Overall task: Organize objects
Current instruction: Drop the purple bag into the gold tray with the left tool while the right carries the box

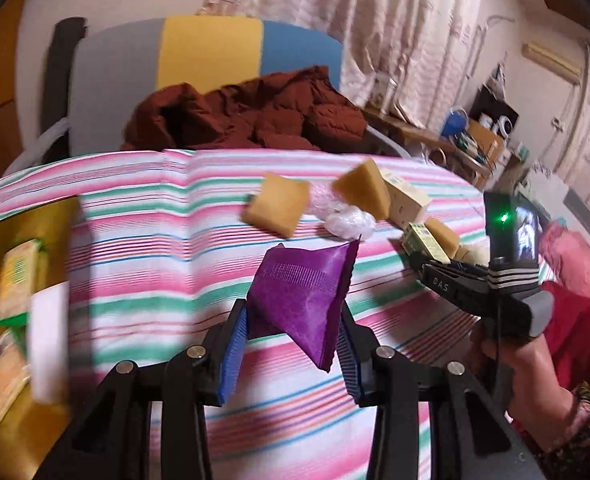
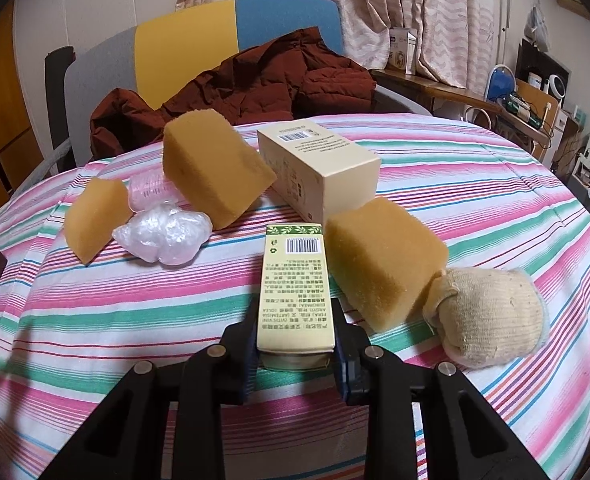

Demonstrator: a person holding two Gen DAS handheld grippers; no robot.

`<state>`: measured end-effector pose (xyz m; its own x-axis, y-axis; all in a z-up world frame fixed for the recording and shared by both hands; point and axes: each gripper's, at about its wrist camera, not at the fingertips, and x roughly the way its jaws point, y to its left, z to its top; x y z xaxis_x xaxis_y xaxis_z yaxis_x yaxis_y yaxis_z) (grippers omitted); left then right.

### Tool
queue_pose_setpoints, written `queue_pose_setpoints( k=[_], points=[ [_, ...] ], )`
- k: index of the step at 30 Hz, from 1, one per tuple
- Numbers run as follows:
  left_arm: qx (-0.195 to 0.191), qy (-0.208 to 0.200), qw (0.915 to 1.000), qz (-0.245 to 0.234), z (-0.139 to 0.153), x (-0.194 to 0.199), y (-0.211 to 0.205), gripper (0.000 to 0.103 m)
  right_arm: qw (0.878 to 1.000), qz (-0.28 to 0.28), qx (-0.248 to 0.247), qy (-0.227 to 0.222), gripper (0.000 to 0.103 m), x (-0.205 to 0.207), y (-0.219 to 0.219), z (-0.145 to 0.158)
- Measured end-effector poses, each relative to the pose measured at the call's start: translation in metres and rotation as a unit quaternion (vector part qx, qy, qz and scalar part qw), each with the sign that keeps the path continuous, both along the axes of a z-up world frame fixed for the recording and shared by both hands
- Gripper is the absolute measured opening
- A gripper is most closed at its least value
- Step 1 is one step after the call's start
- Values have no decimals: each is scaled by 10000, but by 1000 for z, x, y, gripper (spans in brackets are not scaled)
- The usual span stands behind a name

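Observation:
My left gripper (image 1: 291,320) is shut on a purple foil packet (image 1: 303,296) and holds it above the striped cloth (image 1: 155,240). My right gripper (image 2: 295,340) is shut on a small yellow-green box (image 2: 293,284) with a barcode, low over the cloth (image 2: 135,320); it also shows in the left wrist view (image 1: 429,254). On the cloth lie three yellow sponges (image 2: 215,168) (image 2: 379,264) (image 2: 95,216), a cream box (image 2: 319,168), a crumpled clear plastic wad (image 2: 163,236), a pink ribbed item (image 2: 147,188) and a rolled beige sock (image 2: 491,316).
A golden tray (image 1: 23,420) with yellow packets sits at the left in the left wrist view. A chair (image 2: 199,36) with a dark red jacket (image 2: 255,84) stands behind the table. A cluttered wooden desk (image 2: 475,96) is at the back right.

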<state>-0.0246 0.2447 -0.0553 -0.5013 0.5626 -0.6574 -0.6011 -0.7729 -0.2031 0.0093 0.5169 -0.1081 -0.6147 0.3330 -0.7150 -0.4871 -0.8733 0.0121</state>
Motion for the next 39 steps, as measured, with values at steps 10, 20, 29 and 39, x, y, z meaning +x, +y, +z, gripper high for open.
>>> queue_pose_setpoints(
  k=[10,20,29,39],
  points=[
    [14,27,9926,1211,25,-6,-113,42,9995,120,254,-154,30,-6,-11,0],
    [-382,-228,9638,2630,9,-39,-221,42,9983,195,495,-239,30,-9,-20,1],
    [-655,-1004,9463,3002,-33,-65,-260,42,9946,691,770,32,30,0,-51,18],
    [-699,-1184,9395,3139,-46,-65,-265,50,9826,1735,78,654,30,25,-145,55]
  ],
)
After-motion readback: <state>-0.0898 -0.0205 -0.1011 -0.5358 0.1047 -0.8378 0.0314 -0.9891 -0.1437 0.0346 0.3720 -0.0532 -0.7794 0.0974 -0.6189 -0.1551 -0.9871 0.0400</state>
